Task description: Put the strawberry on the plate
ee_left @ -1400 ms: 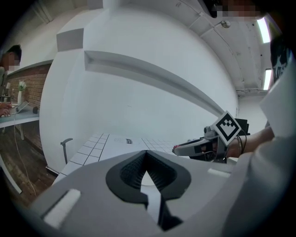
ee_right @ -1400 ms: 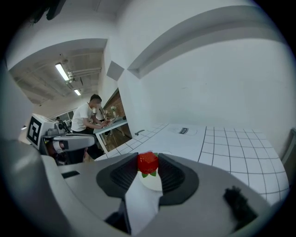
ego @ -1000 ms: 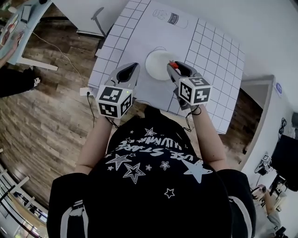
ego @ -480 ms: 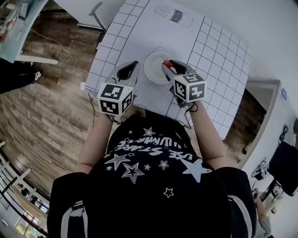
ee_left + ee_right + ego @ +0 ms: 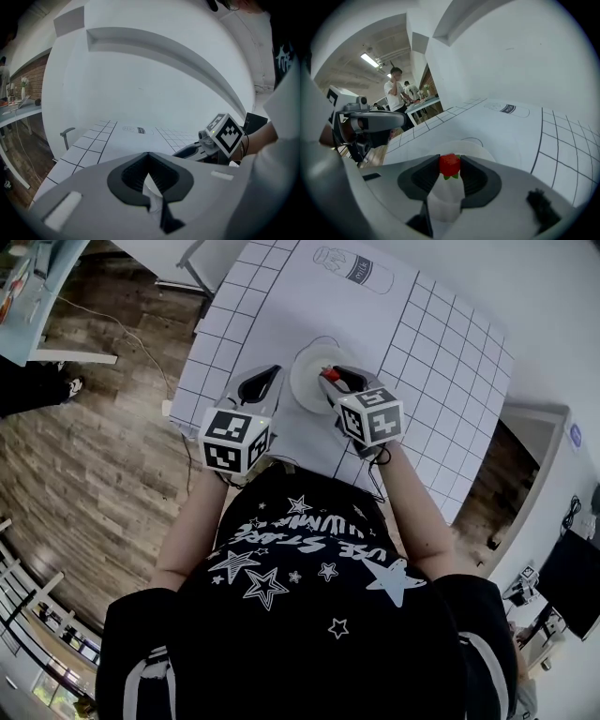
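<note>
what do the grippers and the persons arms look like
The left gripper and right gripper are alike: grey moulded shells, with black ridged pads lining the jaws. A white marker cube with black square patterns tops each. The person wears a black shirt with white stars and lettering, and white-striped sleeves.

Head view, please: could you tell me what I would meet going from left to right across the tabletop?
left gripper → plate → right gripper, its jaws shut on the strawberry
</note>
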`<state>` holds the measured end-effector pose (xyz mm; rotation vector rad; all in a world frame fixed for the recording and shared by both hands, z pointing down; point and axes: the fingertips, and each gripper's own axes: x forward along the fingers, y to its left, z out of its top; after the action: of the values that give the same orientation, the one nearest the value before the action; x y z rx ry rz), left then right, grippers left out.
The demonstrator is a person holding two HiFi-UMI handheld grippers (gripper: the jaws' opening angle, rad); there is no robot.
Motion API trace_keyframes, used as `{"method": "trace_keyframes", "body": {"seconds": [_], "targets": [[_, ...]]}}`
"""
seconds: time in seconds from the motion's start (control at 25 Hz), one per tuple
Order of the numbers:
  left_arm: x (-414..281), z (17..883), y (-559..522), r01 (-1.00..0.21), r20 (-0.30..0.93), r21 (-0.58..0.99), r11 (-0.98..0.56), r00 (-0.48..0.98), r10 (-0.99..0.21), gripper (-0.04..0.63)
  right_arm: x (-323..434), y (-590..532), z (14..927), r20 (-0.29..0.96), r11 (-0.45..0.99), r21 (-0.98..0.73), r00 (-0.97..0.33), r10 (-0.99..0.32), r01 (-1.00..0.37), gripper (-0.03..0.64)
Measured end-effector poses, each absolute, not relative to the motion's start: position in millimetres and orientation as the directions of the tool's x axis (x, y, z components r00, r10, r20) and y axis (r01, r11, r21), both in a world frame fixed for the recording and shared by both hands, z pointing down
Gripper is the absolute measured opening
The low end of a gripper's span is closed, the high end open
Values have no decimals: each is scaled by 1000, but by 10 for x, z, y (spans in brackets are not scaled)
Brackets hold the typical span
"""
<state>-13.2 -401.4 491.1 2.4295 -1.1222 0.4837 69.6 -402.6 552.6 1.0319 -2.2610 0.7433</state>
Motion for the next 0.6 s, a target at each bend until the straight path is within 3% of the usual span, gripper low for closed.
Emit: {"method": "trace_keyframes", "body": {"seconds": [0.6], "targets": [[-200, 5011, -3995, -782, 501, 215, -586, 603, -621, 8, 608, -3962, 5758, 747, 615, -130, -484, -455, -778, 143]]}}
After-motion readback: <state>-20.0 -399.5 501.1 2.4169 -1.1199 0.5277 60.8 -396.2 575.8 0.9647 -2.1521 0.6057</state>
